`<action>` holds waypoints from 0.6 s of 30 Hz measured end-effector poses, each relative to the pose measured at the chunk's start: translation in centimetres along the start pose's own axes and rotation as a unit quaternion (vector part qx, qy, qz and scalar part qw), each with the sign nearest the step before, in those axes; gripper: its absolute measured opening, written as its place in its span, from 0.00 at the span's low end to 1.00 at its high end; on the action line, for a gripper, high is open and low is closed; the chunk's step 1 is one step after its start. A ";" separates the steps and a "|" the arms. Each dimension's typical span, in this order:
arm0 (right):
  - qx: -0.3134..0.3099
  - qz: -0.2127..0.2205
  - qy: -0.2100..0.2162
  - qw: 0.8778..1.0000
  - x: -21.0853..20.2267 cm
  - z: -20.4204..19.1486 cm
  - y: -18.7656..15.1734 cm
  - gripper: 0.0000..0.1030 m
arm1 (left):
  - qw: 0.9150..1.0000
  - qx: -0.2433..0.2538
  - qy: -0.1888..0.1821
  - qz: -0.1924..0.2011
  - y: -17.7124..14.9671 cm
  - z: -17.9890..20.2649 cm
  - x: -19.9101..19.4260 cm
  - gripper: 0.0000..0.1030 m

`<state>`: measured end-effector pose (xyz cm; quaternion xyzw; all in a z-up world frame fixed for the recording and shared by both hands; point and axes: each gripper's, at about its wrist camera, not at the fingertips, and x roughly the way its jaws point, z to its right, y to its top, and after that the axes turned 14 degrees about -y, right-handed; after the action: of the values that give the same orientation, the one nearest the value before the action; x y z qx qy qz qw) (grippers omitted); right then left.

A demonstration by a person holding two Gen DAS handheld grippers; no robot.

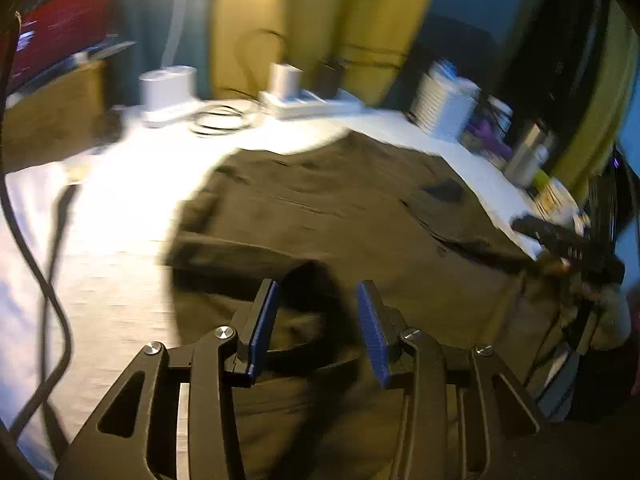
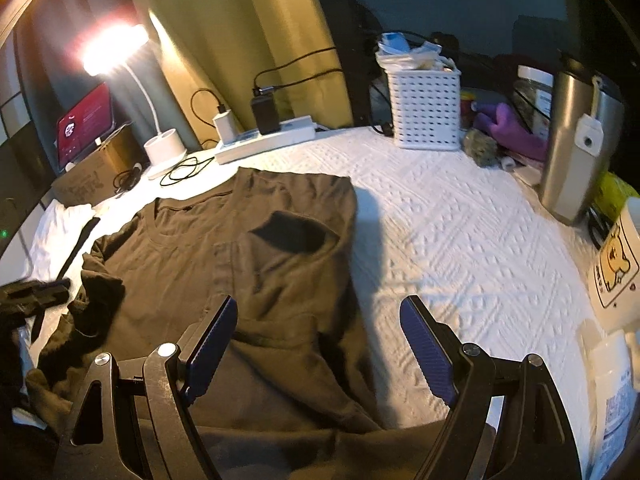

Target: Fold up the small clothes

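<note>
A dark olive T-shirt [image 2: 256, 264] lies spread on the surface [image 2: 460, 232], which is covered by a white quilted cloth with a raised geometric weave. The shirt's right edge runs straight from the far hem toward the camera, and a wide band of bare white cloth stays open beside it, out to the clutter along the far and right rims. One sleeve is folded inward over the chest; the left side bunches in soft wrinkles.

The right gripper [image 2: 316, 344] hangs over the shirt's near right edge, jaws spread wide with nothing between the ribbed blue pads [image 2: 428, 352]. The left gripper [image 1: 318, 328] hovers over the shirt's near part, jaws parted and empty; its view is motion-blurred.

Along the back edge stand a white perforated plastic basket [image 2: 426, 114], a white power strip [image 2: 264, 142] with chargers, and a lit gooseneck lamp [image 2: 116, 46]. A brushed steel tumbler [image 2: 576, 144] stands at the right rim.
</note>
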<state>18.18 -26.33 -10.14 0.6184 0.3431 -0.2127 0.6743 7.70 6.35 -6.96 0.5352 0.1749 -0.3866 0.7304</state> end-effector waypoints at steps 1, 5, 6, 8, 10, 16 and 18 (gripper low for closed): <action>0.000 -0.001 0.000 1.000 0.1 0.0 -0.1 0.83 | 1.000 -0.008 0.012 0.004 -0.1 -0.9 -0.7 0.40; -0.004 -0.002 0.001 1.000 0.3 -0.5 0.0 0.83 | 0.999 -0.031 0.029 -0.005 -0.5 -3.6 -1.5 0.40; -0.006 -0.002 0.002 1.000 0.3 -0.7 0.1 0.83 | 0.999 -0.030 0.025 -0.012 -0.6 -4.0 -1.2 0.40; -0.010 -0.002 0.003 1.000 0.3 -1.1 0.2 0.83 | 0.999 -0.025 0.035 -0.034 -0.8 -4.4 -0.1 0.40; -0.013 -0.001 0.003 1.000 0.2 -1.5 0.4 0.83 | 0.997 -0.021 0.038 -0.062 -1.0 -4.5 1.0 0.40; -0.014 -0.005 -0.005 1.000 0.1 -1.5 0.4 0.83 | 0.995 0.021 -0.022 -0.091 -1.0 -1.4 3.0 0.40; -0.011 -0.007 -0.008 1.000 0.2 -1.3 0.3 0.83 | 0.993 0.028 -0.050 -0.107 -1.4 -0.4 3.6 0.40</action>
<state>18.25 -25.00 -10.11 0.6068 0.3439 -0.2186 0.6824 9.04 5.13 -10.43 0.5135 0.1836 -0.4940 0.6772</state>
